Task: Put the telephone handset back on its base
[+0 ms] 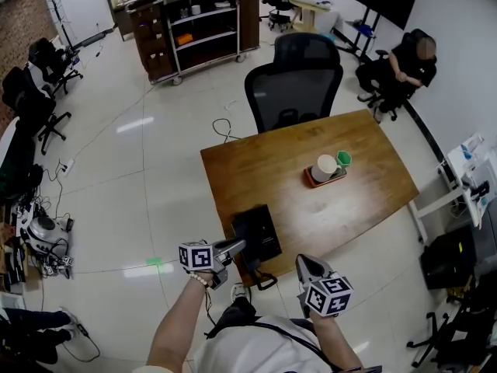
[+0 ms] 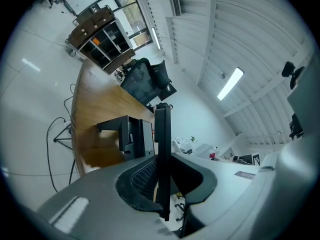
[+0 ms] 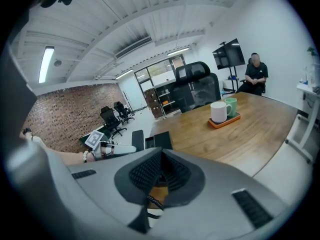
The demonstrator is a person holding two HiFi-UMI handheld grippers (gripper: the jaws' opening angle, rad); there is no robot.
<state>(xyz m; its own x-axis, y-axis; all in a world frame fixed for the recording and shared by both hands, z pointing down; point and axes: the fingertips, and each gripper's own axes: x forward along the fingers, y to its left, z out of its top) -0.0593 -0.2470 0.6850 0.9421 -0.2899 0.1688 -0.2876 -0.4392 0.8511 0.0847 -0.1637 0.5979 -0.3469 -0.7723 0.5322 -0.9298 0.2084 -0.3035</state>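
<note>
The black telephone base [image 1: 262,238] sits at the near left corner of the wooden table [image 1: 349,208]. My left gripper [image 1: 233,247] is shut on the black handset [image 2: 162,134], which stands edge-on between its jaws, just left of the base [image 2: 131,134]. The coiled cord [image 1: 264,280] hangs off the table's near edge. My right gripper [image 1: 304,264] hovers at the near edge, right of the base, its jaws together with nothing between them. In the right gripper view the handset [image 3: 137,140] stands beside the base [image 3: 160,140], with the right gripper [image 3: 160,171] low in front.
An orange tray [image 1: 312,181] with a white mug [image 1: 324,167] and a green cup [image 1: 343,159] sits mid-table. A black office chair [image 1: 295,80] stands at the far edge. A person [image 1: 408,64] sits at the back right. A shelf cart [image 1: 198,22] stands far behind.
</note>
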